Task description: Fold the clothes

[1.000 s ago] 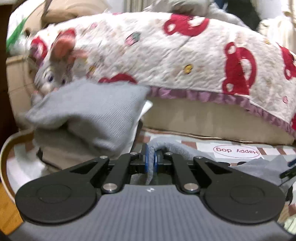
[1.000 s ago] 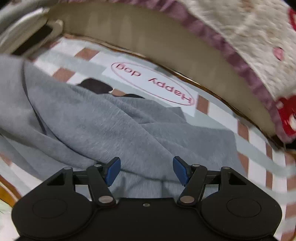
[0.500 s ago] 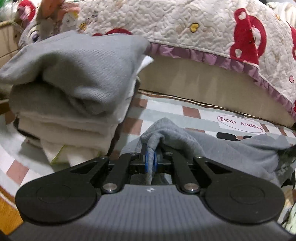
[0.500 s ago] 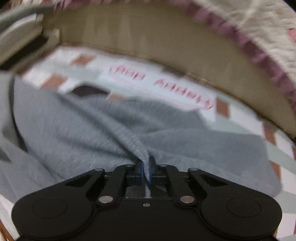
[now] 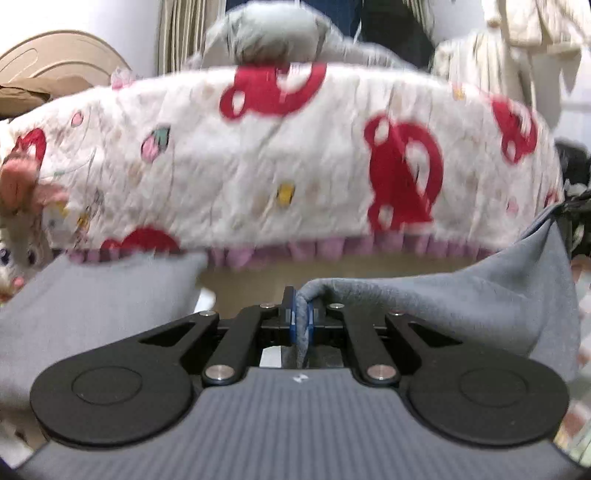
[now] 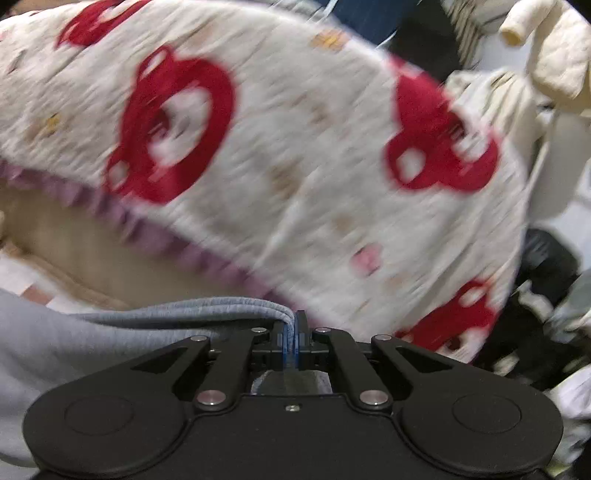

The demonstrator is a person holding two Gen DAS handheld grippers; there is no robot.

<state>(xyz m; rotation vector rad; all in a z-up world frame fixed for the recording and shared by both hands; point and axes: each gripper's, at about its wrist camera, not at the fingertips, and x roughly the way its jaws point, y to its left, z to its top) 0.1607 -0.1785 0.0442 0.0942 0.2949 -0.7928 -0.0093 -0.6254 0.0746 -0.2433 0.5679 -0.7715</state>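
Two grippers, each clamped on the same grey garment [image 5: 461, 295]. Left gripper [image 5: 301, 317]: blue pads pressed together on a rolled edge of the cloth, the fold rising between the fingertips and draping away to the right of the left-wrist view as a broad, taut sheet. Right gripper [image 6: 293, 341]: fingers likewise closed tight on a hemmed edge of the grey garment [image 6: 110, 332], which runs off to the left of the right-wrist view and fills the lower left corner. Garment thus stretched between both grippers and raised in front of a quilted blanket [image 5: 295, 155], white with red bear-shaped prints and a pale purple frill along the lower border. Beneath that frill, a strip of beige surface. At lower left of the left-wrist view, a folded grey cloth [image 5: 96, 295], just beside the left gripper's arm. At far left, part of a plush toy [image 5: 18, 206] with pink ears, blurred. Behind the blanket, a lump of grey fabric [image 5: 273, 33] and hanging cream clothing [image 6: 546, 62]. Both views smeared by motion blur; fine detail of the background not legible.
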